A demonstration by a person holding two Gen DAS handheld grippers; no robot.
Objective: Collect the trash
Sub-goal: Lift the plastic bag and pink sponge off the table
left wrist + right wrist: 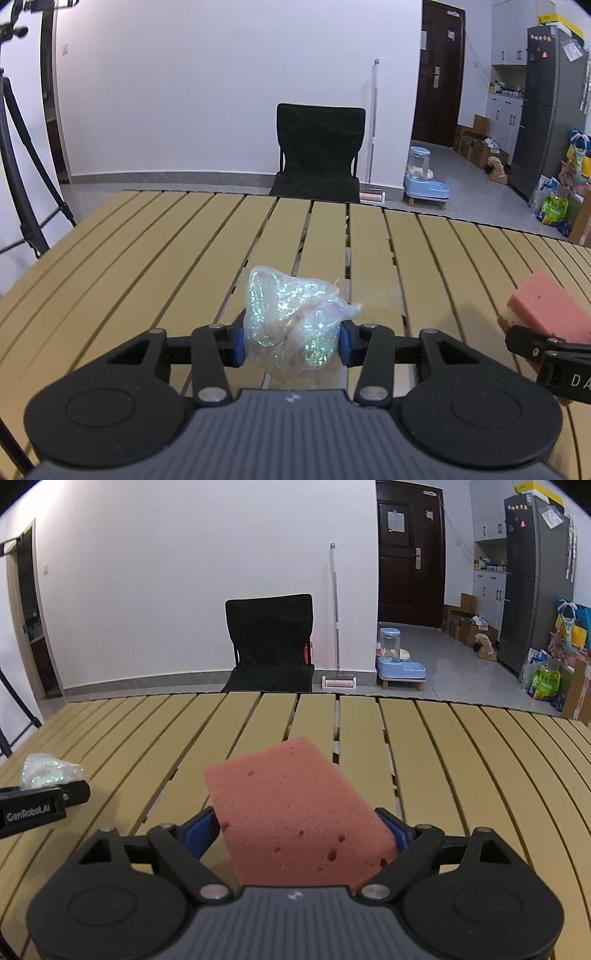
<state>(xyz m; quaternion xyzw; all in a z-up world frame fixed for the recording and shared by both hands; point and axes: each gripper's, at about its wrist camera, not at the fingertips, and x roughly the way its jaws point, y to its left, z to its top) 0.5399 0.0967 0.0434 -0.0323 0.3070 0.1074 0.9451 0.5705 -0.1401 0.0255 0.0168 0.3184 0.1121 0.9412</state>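
My left gripper (291, 341) is shut on a crumpled wad of clear iridescent plastic wrap (295, 314), held just above the yellow slatted table (147, 258). My right gripper (306, 830) is shut on a pink sponge (291, 805), which tilts up and away from me. The sponge (546, 310) and the right gripper also show at the right edge of the left wrist view. The plastic wad (48, 770) and the left gripper (44, 805) show at the left edge of the right wrist view.
A black folding chair (319, 155) stands beyond the table's far edge. A tripod (22, 177) stands to the left. On the floor to the right are a blue pet feeder (424, 177), a mop (336, 616), a fridge (535, 583) and boxes.
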